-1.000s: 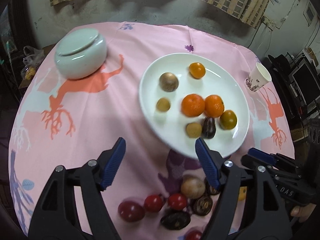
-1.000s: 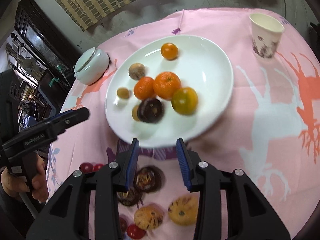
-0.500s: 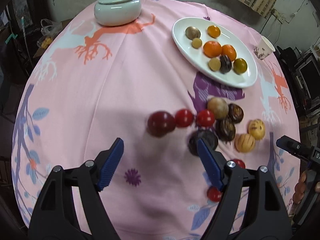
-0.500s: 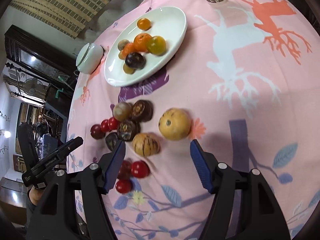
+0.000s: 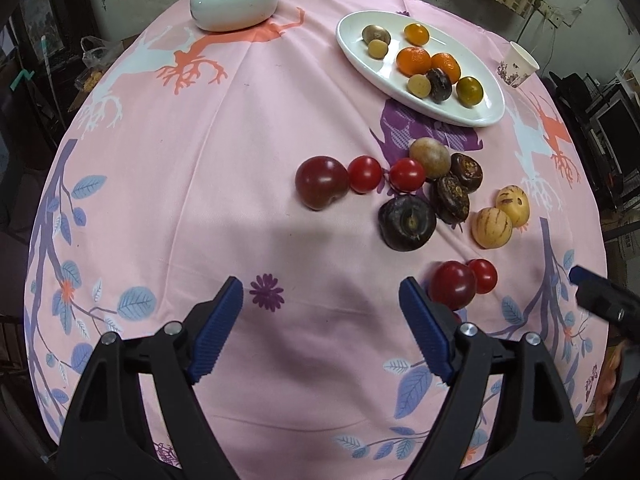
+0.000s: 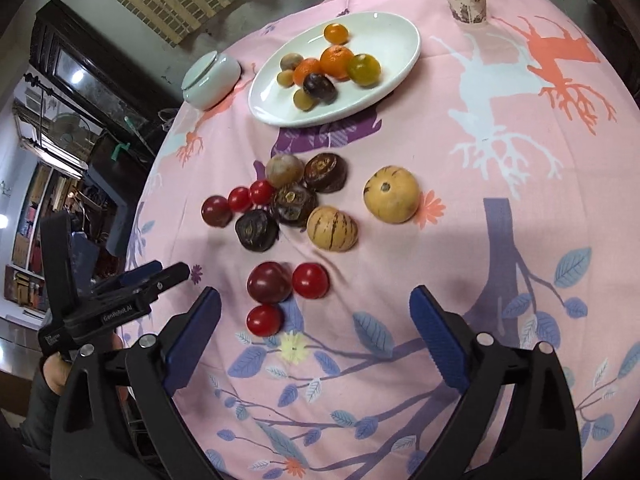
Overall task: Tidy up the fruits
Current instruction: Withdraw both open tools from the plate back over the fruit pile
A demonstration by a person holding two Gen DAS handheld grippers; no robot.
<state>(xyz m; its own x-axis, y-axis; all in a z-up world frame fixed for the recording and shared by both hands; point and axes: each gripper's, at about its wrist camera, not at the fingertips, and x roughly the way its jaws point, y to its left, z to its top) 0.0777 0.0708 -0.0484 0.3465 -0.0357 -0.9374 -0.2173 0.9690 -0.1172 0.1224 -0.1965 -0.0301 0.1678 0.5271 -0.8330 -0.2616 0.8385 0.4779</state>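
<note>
your left gripper hangs over bare pink tablecloth, jaws opening with nothing between them; a dark red plum sits just outside its right jaw. your right gripper is opening wide too, empty, with a cherry tomato just inside its left jaw. the loose fruit lies ahead of both, the white plate of oranges beyond.

Lived-in home: tablecloth (printed pink), dark wooden cabinet.
</note>
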